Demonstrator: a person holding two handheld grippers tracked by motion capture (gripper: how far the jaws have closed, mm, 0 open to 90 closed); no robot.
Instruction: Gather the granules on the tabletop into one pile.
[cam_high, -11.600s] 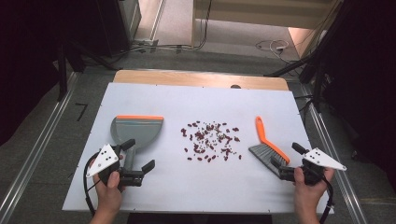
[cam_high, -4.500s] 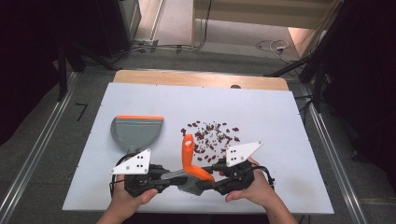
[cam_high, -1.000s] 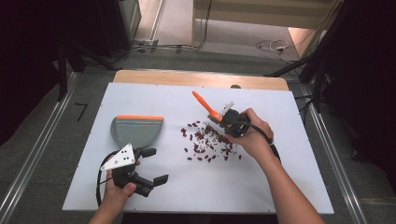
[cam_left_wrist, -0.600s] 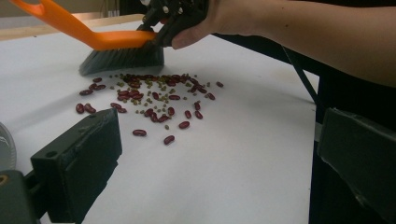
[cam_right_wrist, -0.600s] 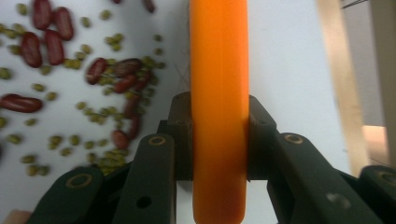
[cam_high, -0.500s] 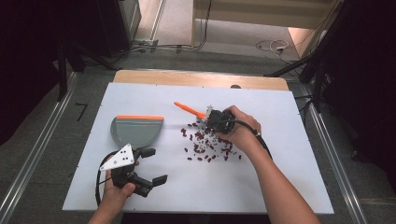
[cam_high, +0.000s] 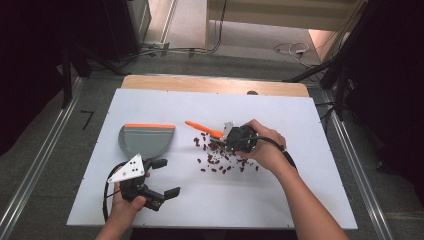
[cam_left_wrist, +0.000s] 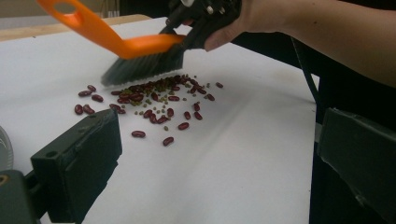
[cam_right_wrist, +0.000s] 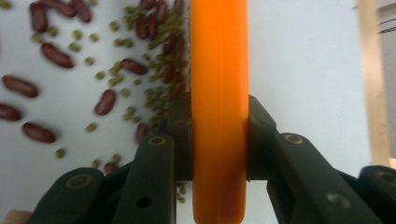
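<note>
My right gripper (cam_high: 231, 137) is shut on an orange hand brush (cam_high: 204, 129), its handle (cam_right_wrist: 218, 93) clamped between both jaws. The dark bristles (cam_left_wrist: 140, 70) rest on the white table at the far edge of a scatter of red beans and small green beans (cam_high: 220, 157). A grey dustpan with an orange rim (cam_high: 146, 137) lies to the left of the beans. Near the front left, my left gripper (cam_high: 162, 177) is open with nothing between its fingers (cam_left_wrist: 79, 158), pointing toward the beans (cam_left_wrist: 154, 102).
The white table board (cam_high: 300, 200) has a wooden strip (cam_high: 215, 82) along its far edge. Metal rails run along both sides of it. Cables lie on the floor beyond the table.
My right gripper has carried the brush left and toward me, down onto the bean scatter, and the handle has swung to point left. The left gripper has stayed where it was.
</note>
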